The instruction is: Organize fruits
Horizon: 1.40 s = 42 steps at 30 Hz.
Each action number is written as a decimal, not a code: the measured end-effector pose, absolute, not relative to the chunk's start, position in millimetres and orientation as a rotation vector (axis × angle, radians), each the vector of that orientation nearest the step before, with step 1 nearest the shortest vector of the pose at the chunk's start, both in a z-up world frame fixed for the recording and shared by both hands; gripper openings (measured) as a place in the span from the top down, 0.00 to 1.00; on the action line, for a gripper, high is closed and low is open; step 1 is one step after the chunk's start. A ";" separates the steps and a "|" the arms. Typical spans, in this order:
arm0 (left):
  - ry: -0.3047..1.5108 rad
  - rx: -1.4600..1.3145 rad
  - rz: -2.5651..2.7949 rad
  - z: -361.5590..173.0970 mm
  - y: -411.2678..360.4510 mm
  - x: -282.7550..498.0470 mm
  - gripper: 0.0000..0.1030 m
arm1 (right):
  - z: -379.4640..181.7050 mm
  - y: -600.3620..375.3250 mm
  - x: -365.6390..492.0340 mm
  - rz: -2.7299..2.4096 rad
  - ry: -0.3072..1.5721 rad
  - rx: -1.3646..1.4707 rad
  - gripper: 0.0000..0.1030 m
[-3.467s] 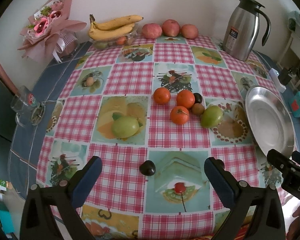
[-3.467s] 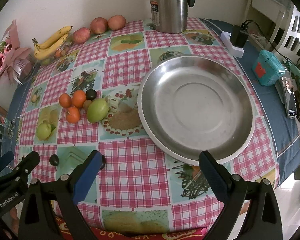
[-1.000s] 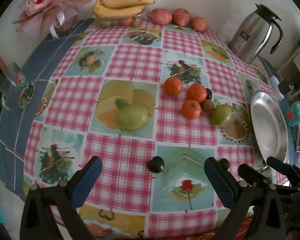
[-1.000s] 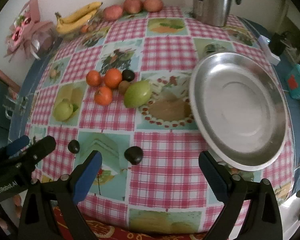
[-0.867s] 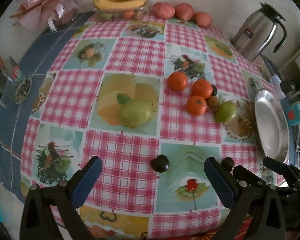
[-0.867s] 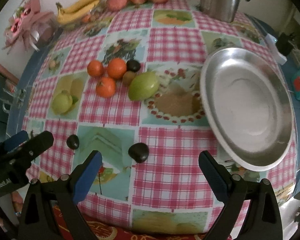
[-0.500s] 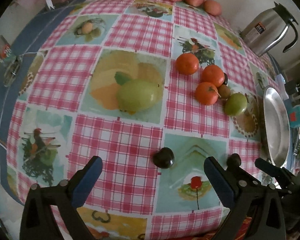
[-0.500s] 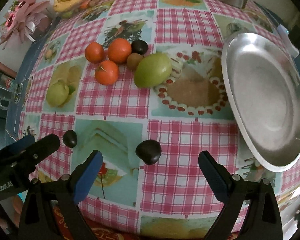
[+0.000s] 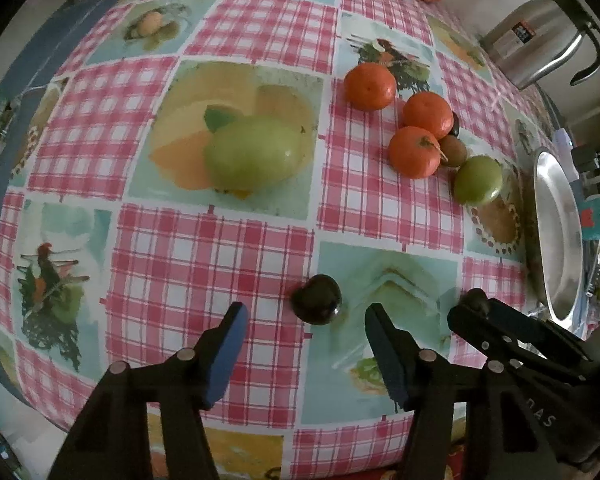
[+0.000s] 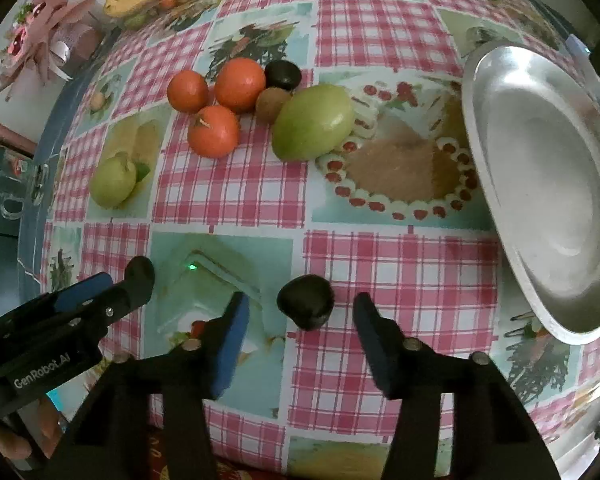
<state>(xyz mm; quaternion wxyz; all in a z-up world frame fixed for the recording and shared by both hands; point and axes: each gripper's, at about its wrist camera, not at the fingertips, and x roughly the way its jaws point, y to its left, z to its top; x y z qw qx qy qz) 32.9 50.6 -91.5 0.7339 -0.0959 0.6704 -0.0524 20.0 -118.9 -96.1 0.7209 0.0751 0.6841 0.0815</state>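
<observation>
Open cloth between green fruit [image 9: 256, 156] and orange cluster [image 9: 414, 152]. Bare checks between near dark fruit [image 10: 306, 301] and plate [image 10: 496, 184]. The neighbouring left gripper [image 10: 140, 276] crowds that fruit's left side.

Left gripper [image 9: 304, 322] and right gripper [image 10: 300, 312] closing, downward.
</observation>
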 end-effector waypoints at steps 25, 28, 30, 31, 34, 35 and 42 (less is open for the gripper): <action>1.455 -0.241 -0.121 -82.1 58.0 30.7 0.75 | -93.1 -128.5 17.4 0.171 1.508 0.231 0.71; 1.441 -0.252 -0.121 -74.4 59.9 28.5 0.75 | -88.1 -131.8 16.8 0.176 1.489 0.243 0.71; 1.424 -0.262 -0.121 -65.7 61.1 29.1 0.75 | -81.0 -132.9 15.3 0.179 1.462 0.240 0.71; 1.416 -0.265 -0.121 -61.5 61.6 29.3 0.76 | -76.1 -133.5 14.9 0.182 1.446 0.243 0.71; 1.379 -0.271 -0.117 -43.4 60.7 33.0 0.76 | -62.5 -137.1 14.7 0.171 1.398 0.249 0.71; 1.365 -0.277 -0.118 -37.3 60.2 34.7 0.76 | -58.4 -139.4 15.6 0.163 1.385 0.254 0.71; 1.283 -0.358 -0.154 6.7 43.5 54.5 0.76 | -24.7 -151.5 29.1 0.122 1.301 0.329 0.71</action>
